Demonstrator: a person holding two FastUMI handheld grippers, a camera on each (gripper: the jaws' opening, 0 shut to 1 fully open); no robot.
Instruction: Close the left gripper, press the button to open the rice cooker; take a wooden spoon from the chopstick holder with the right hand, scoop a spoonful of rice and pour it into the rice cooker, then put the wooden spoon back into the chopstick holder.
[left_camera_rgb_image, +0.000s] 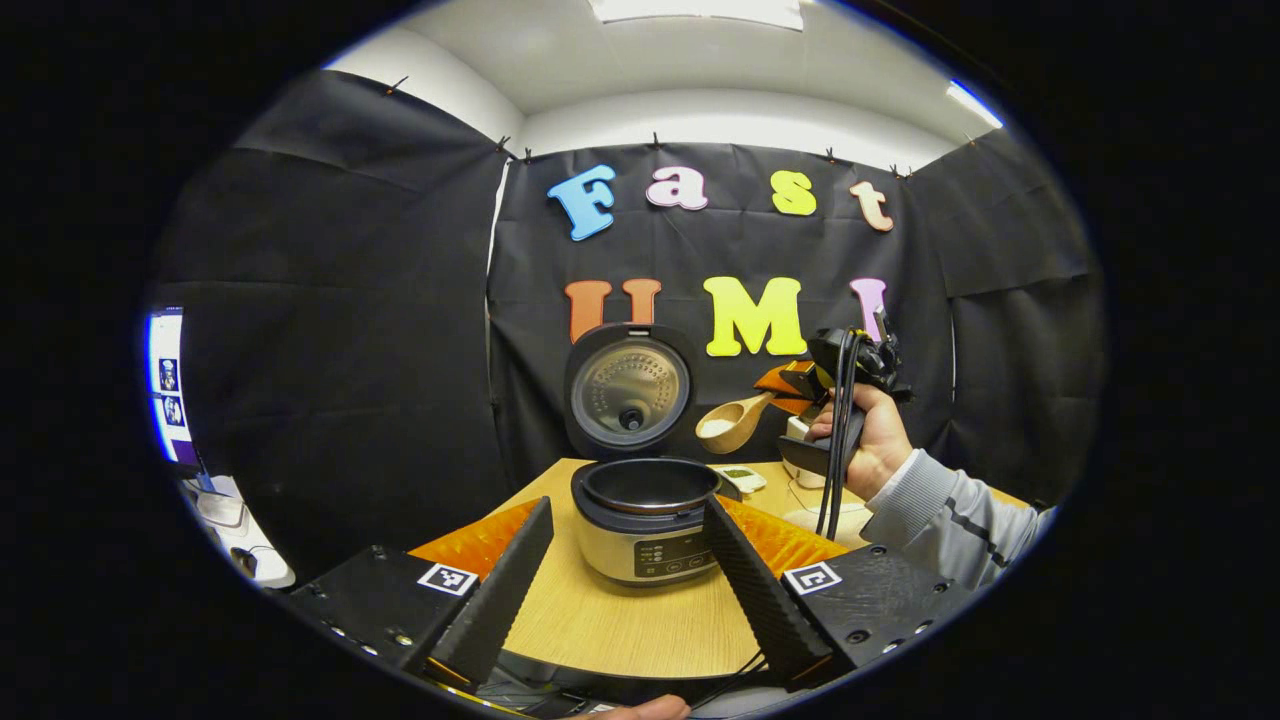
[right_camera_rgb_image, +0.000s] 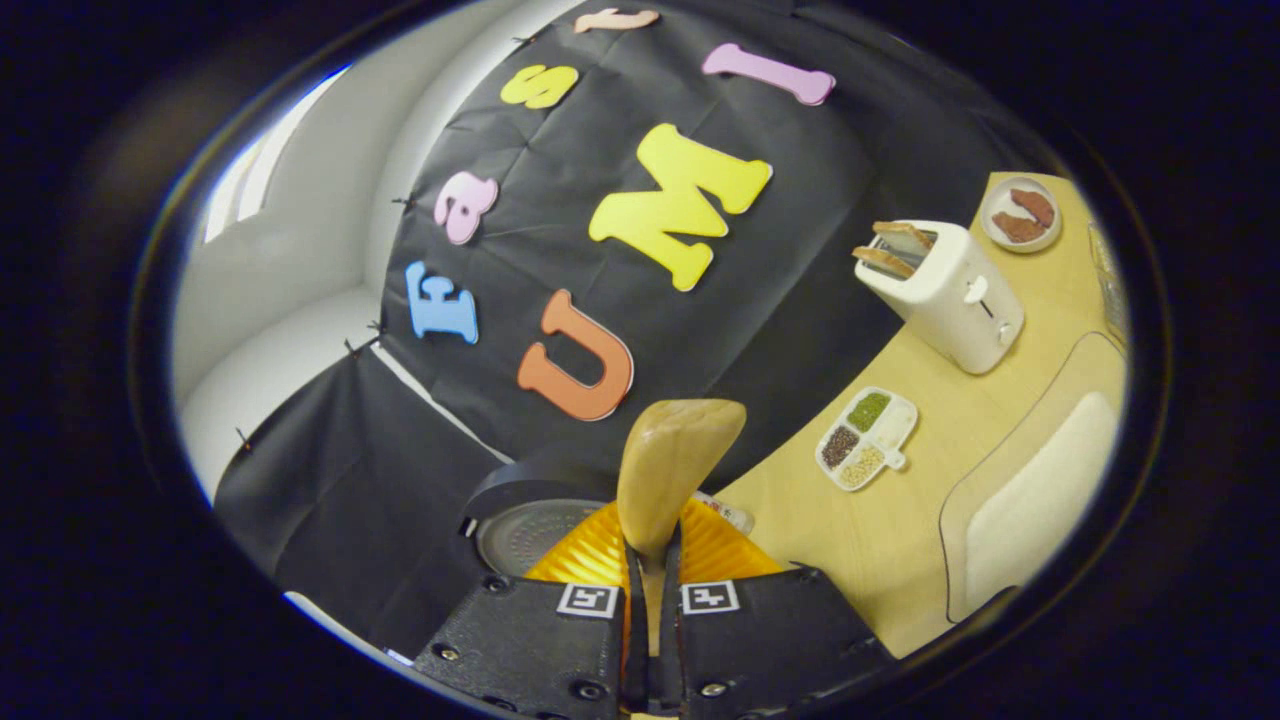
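The rice cooker (left_camera_rgb_image: 645, 535) stands on the wooden table with its lid (left_camera_rgb_image: 628, 390) raised and its dark inner pot bare. My left gripper (left_camera_rgb_image: 628, 508) is open, its fingers framing the cooker from the near side without touching it. A hand holds my right gripper (left_camera_rgb_image: 812, 385) above and to the right of the cooker. It is shut on the handle of the wooden spoon (left_camera_rgb_image: 733, 422), whose bowl carries white rice and hangs just right of the lid. In the right gripper view the spoon (right_camera_rgb_image: 668, 465) rises from between the closed fingers of the right gripper (right_camera_rgb_image: 652, 560), over the lid (right_camera_rgb_image: 525, 535).
A white toaster (right_camera_rgb_image: 945, 290) with bread slices stands on the table (right_camera_rgb_image: 880, 540), with a plate of food (right_camera_rgb_image: 1020, 215) beyond it. A divided tray of grains (right_camera_rgb_image: 865, 438) lies near the cooker. A pale mat (right_camera_rgb_image: 1030, 500) covers the near side. A grey sleeve (left_camera_rgb_image: 940, 510) reaches in from the right.
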